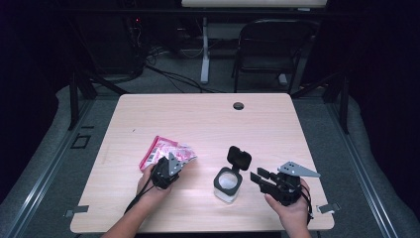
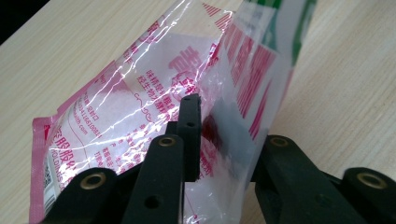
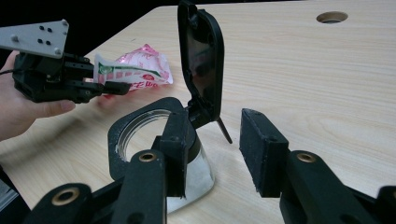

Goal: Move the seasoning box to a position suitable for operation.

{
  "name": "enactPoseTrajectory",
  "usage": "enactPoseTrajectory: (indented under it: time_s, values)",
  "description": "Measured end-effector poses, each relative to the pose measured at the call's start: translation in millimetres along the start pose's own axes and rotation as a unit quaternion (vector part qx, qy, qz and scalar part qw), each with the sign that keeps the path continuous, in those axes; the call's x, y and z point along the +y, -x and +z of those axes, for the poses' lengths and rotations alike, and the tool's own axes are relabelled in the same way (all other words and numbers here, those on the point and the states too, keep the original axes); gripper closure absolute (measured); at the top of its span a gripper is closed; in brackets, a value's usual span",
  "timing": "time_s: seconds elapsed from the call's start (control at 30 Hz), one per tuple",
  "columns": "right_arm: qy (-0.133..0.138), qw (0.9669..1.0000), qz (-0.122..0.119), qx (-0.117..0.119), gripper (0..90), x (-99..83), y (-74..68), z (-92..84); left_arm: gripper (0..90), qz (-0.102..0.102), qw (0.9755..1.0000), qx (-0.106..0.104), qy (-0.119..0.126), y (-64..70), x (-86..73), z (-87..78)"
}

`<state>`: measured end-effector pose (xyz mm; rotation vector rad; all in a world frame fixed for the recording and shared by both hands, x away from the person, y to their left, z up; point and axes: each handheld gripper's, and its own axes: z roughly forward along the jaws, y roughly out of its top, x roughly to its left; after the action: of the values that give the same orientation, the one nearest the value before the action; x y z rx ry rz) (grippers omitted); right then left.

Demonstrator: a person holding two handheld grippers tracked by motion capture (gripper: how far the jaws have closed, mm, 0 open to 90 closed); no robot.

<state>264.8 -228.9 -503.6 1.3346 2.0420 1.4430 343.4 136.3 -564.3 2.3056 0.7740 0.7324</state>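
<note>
A pink and clear plastic bag (image 1: 168, 150) with white grains inside lies left of centre on the wooden table (image 1: 208, 119). My left gripper (image 1: 171, 161) is shut on its near end. In the left gripper view the bag (image 2: 140, 93) is crumpled upward between the jaws of the left gripper (image 2: 229, 135). A clear container (image 1: 228, 183) with a black rim stands at the front centre, its black lid (image 1: 239, 157) hinged open and upright. My right gripper (image 1: 258, 177) sits just right of it, open. In the right gripper view the right gripper (image 3: 215, 149) has the container (image 3: 140, 126) beyond its left jaw.
A round cable hole (image 1: 238, 105) sits near the table's far edge. A black folding chair (image 1: 272, 44) and a desk leg stand on the floor beyond. The far half of the table is bare wood.
</note>
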Motion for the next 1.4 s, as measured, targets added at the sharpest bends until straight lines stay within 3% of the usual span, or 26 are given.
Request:
enactPoseTrajectory:
  time_s: [0.13, 0.23, 0.27, 0.37, 0.4, 0.43, 0.47, 0.57, 0.67, 0.9, 0.97, 1.13, 1.2, 1.3, 1.4]
  values:
    - [0.000, 1.0000, 0.002, 0.000, 62.6, -0.4, 0.3, 0.6, 82.7, -0.031, 0.9994, -0.017, 0.008, -7.9, -1.8, -1.1]
    - [-0.001, 1.0000, 0.002, -0.001, 62.6, -0.5, 0.5, 0.3, 84.8, -0.038, 0.9990, -0.023, 0.010, -10.0, -2.4, -1.3]
    - [0.000, 1.0000, 0.002, 0.000, 62.6, -0.4, 0.7, 0.1, 85.4, -0.052, 0.9980, -0.031, 0.014, -12.8, -3.2, -1.5]
    - [0.000, 1.0000, 0.003, -0.001, 62.6, -0.7, 1.2, 0.1, 87.4, -0.065, 0.9969, -0.039, 0.018, -16.4, -4.2, -1.8]
    - [0.000, 1.0000, 0.003, 0.000, 62.6, -0.8, 1.3, 0.0, 88.0, -0.080, 0.9955, -0.047, 0.022, -19.9, -5.4, -2.3]
    - [0.000, 1.0000, 0.002, 0.000, 62.6, -0.8, 1.3, 0.0, 88.5, -0.080, 0.9955, -0.047, 0.022, -19.9, -5.4, -2.3]
    - [0.001, 1.0000, 0.003, 0.000, 62.6, -0.8, 1.4, 0.1, 89.1, -0.096, 0.9934, -0.056, 0.028, -23.8, -7.0, -2.9]
    - [0.000, 1.0000, 0.003, -0.001, 62.6, -0.9, 1.5, 0.2, 90.0, -0.107, 0.9919, -0.060, 0.033, -26.7, -8.0, -3.1]
    - [-0.003, 1.0000, 0.002, -0.001, 62.6, -1.5, 1.5, 0.5, 90.0, -0.123, 0.9887, -0.074, 0.041, -32.6, -9.3, -5.4]
    - [-0.004, 1.0000, 0.003, -0.001, 62.5, -2.0, 2.0, 0.3, 90.0, -0.132, 0.9860, -0.086, 0.054, -40.3, -9.8, -9.9]
    - [-0.003, 1.0000, 0.006, -0.001, 62.5, -2.7, 2.0, 0.8, 90.0, -0.143, 0.9836, -0.089, 0.065, -45.7, -10.2, -13.2]
    - [-0.002, 1.0000, 0.008, 0.000, 62.5, -2.8, 2.5, 0.2, 90.0, -0.151, 0.9824, -0.079, 0.077, -54.0, -10.7, -19.7]
    - [-0.004, 1.0000, 0.006, -0.002, 62.6, -2.8, 2.6, -0.4, 90.0, -0.159, 0.9807, -0.075, 0.086, -58.2, -12.2, -23.0]
    - [-0.004, 1.0000, 0.007, -0.003, 62.6, -2.9, 2.7, -0.6, 90.0, -0.162, 0.9804, -0.072, 0.087, -62.1, -12.7, -26.3]
    - [-0.004, 1.0000, 0.008, -0.003, 62.5, -3.0, 2.8, -0.6, 90.0, -0.155, 0.9818, -0.060, 0.093, -65.6, -11.2, -32.0]
